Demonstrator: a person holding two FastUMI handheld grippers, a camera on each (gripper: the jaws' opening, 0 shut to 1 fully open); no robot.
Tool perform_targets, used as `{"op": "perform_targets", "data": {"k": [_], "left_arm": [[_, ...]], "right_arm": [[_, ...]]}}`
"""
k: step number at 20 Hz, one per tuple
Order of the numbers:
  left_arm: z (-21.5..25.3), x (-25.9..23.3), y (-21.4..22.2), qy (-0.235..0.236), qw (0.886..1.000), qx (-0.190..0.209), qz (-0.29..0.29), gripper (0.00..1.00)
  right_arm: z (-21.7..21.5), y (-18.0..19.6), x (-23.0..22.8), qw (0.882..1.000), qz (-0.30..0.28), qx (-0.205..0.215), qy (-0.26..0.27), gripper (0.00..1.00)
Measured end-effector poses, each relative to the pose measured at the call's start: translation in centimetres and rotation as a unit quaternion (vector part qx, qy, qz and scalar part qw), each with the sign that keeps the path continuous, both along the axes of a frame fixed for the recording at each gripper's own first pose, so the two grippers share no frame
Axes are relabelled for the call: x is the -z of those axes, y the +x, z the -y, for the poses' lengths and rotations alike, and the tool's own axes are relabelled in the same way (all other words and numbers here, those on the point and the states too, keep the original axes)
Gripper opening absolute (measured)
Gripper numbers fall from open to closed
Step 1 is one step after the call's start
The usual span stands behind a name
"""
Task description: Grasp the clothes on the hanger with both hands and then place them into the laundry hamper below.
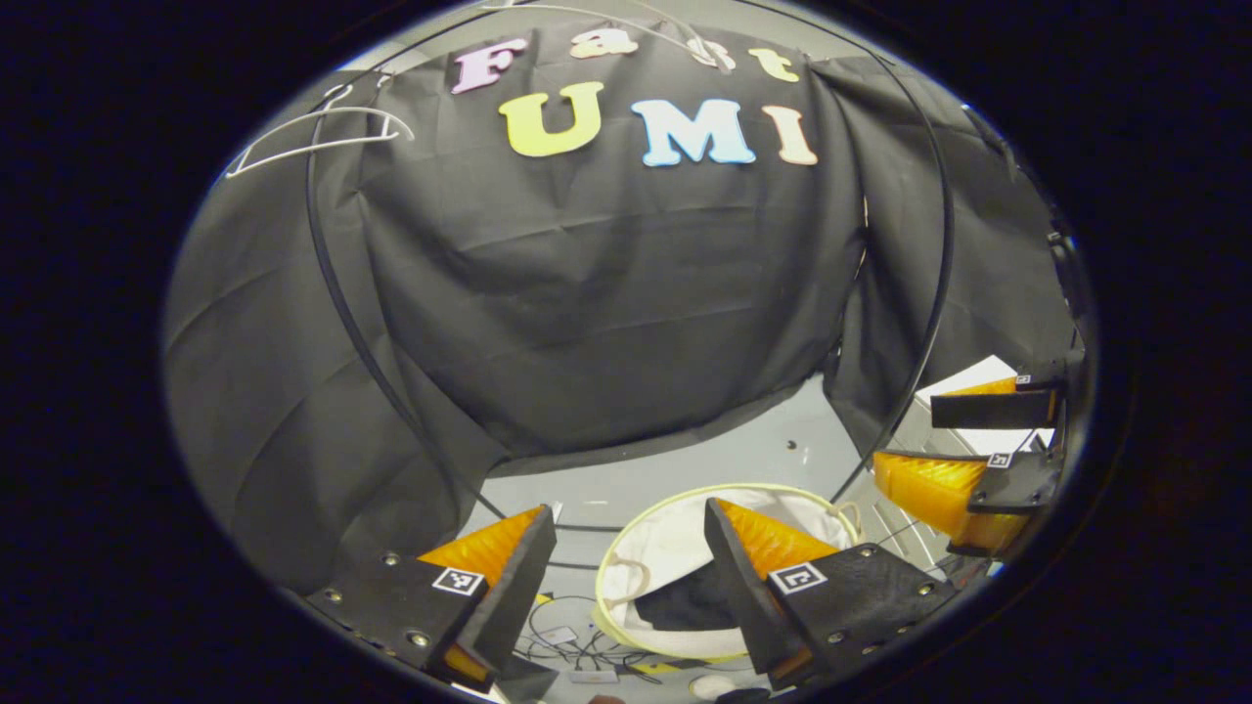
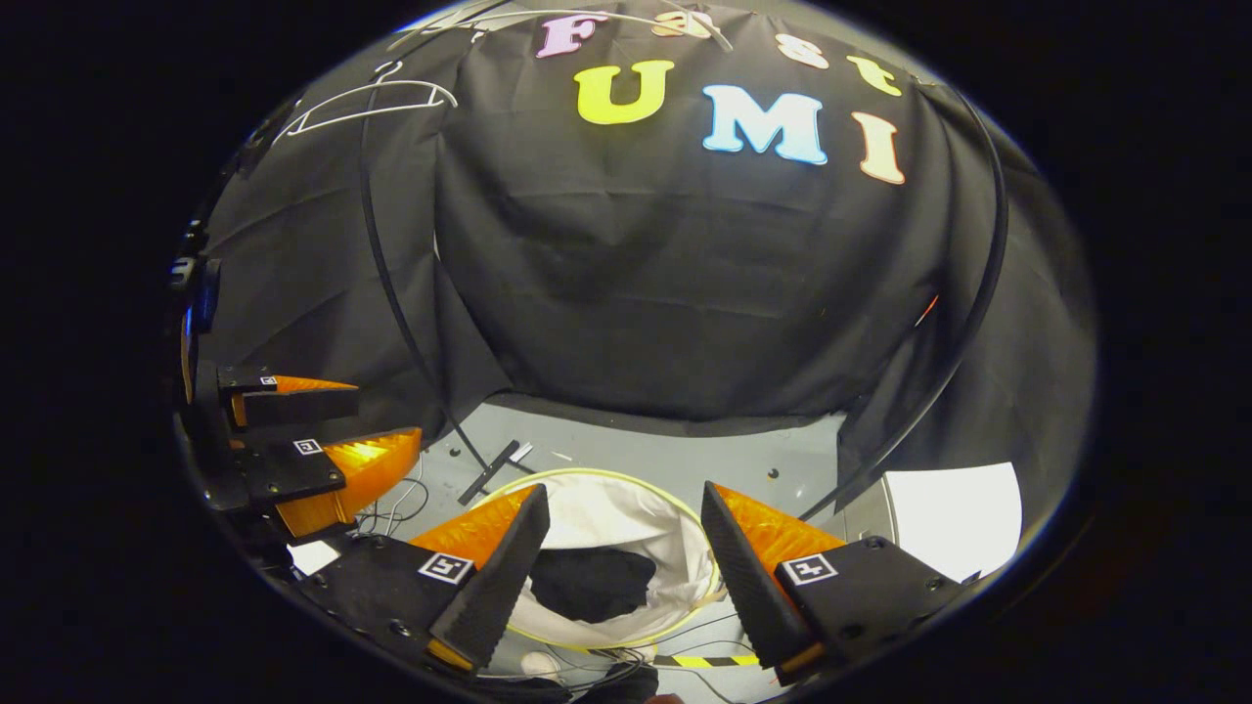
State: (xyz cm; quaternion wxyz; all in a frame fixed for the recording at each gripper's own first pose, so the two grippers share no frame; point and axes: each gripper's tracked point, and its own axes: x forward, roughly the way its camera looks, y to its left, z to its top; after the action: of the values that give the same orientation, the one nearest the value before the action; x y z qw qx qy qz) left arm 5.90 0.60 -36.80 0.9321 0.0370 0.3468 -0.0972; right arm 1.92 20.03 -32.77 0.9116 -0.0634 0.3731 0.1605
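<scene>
Our left tool point(image 1: 626, 567) and right tool point(image 2: 621, 557) are both spread wide and hold nothing. Below them, the dark clothes point(image 2: 592, 584) lie in the white laundry hamper point(image 2: 675, 548) on the floor. We think they are soft, light and floppy. The white hanger point(image 2: 367, 103) hangs bare up high.

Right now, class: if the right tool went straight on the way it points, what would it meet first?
Probably the laundry hamper: between the open right tool fingers lies its white lining with dark clothes inside. Depth is unclear.
</scene>
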Motion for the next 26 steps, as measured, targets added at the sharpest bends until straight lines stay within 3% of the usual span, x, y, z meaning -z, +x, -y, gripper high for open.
{"op": "perform_targets", "data": {"k": [6,13,21,26], "left_arm": [[-1.4,-9.0,1.8,-0.024,0.996,-0.004,0.086,0.9],[-1.5,-19.7,2.8,-0.048,0.982,-0.03,0.181,0.9],[-0.4,-30.3,-2.0,-0.077,0.962,-0.06,0.254,0.9],[-0.3,-36.1,-5.3,-0.064,0.95,-0.065,0.299,0.89]], "right_arm": [[1.0,1.3,-8.3,0.996,0.082,0.03,0.02,0.99],[5.6,1.4,-17.1,0.983,0.169,0.06,0.04,0.98],[11.8,-1.0,-26.6,0.966,0.242,0.074,0.057,0.97],[15.3,-4.0,-31.1,0.954,0.28,0.087,0.069,0.97]]}}
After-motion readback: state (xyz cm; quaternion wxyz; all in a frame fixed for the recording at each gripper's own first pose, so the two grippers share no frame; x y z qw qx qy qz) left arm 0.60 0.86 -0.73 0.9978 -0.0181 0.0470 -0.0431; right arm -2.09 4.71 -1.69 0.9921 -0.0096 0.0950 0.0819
